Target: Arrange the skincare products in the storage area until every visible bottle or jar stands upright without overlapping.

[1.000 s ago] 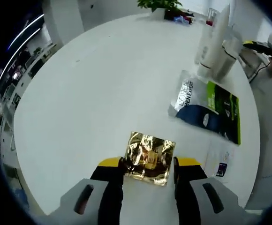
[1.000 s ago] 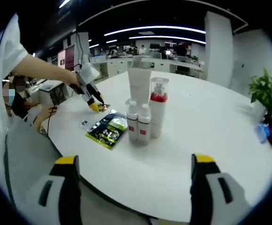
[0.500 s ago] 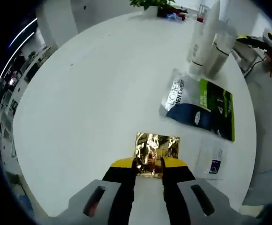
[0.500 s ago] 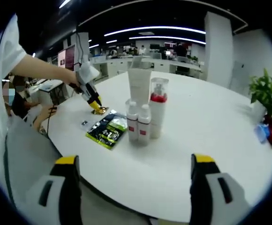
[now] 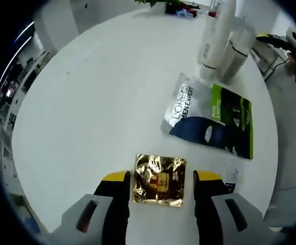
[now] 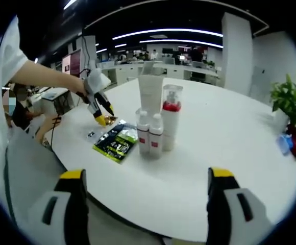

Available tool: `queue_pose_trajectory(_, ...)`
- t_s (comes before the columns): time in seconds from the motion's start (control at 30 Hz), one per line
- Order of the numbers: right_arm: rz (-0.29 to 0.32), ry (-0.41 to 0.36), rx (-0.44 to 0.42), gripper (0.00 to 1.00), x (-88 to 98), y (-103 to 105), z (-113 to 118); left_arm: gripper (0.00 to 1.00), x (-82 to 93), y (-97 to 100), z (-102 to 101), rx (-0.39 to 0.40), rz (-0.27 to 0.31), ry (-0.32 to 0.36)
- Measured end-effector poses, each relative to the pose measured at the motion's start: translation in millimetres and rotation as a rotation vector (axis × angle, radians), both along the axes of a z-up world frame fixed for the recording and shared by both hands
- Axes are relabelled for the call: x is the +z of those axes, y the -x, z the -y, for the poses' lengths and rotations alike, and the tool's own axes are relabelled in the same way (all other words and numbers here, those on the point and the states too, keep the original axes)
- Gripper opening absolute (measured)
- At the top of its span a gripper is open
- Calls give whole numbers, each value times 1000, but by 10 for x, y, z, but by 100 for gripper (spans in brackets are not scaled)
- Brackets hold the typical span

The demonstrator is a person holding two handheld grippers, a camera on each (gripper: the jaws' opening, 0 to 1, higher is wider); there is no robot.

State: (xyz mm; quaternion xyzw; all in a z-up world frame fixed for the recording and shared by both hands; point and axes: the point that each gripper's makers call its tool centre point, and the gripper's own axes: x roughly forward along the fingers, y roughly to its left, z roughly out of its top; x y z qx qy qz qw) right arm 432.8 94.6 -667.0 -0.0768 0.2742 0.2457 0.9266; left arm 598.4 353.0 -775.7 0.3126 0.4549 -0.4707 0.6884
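A gold foil sachet (image 5: 159,179) lies flat on the white round table (image 5: 102,92), between the yellow-tipped jaws of my open left gripper (image 5: 159,178), which does not touch it. Beyond it lies a green and navy L'Oreal Men Expert pouch (image 5: 209,121), also seen as pouch (image 6: 116,142). Upright white bottles and a tube (image 5: 220,38) stand past the pouch. In the right gripper view the cluster (image 6: 157,122) holds a tall tube, a red-capped pump bottle and two small bottles, all upright. My right gripper (image 6: 144,178) is open near the table edge, holding nothing. The left gripper (image 6: 98,108) hovers over the sachet.
A small clear sachet with a purple mark (image 5: 233,177) lies by the table edge, right of the gold one. A potted plant (image 6: 288,102) and small coloured items (image 6: 291,139) sit at the far side. A person's arm (image 6: 41,76) holds the left gripper. Office desks fill the background.
My left gripper's jaws, pinched on the near edge of the gold sachet half a second ago, have opened wide; the sachet lies flat between them. The right gripper has not moved.
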Motion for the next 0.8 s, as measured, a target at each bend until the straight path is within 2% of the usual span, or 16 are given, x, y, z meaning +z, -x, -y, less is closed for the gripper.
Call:
queue_pose_trajectory(0.23, 1, 2, 0, 99, -2, -2, 2, 45, 46, -2, -8, -16, -8, -19)
queue_pose_trajectory(0.3, 2, 2, -1, 99, 1, -3, -1, 37, 58, -11, -1, -18, -9, -18)
queue_pose_trajectory(0.33, 2, 2, -1, 99, 2, -2, -2, 36, 57, -15, 0, -13, -11, -19)
queue_pose_trajectory(0.5, 3, 3, -1, 99, 6, -3, -3, 36, 49, -5, 1, -30, -24, -32)
queue_pose_trajectory(0.67, 7, 1, -4, 99, 12, -8, 0, 36, 131, 33, 72, -54, -21, -26)
queue_pose_trajectory(0.8, 7, 2, -2, 99, 12, -8, -4, 36, 149, 87, 135, -110, -28, -47)
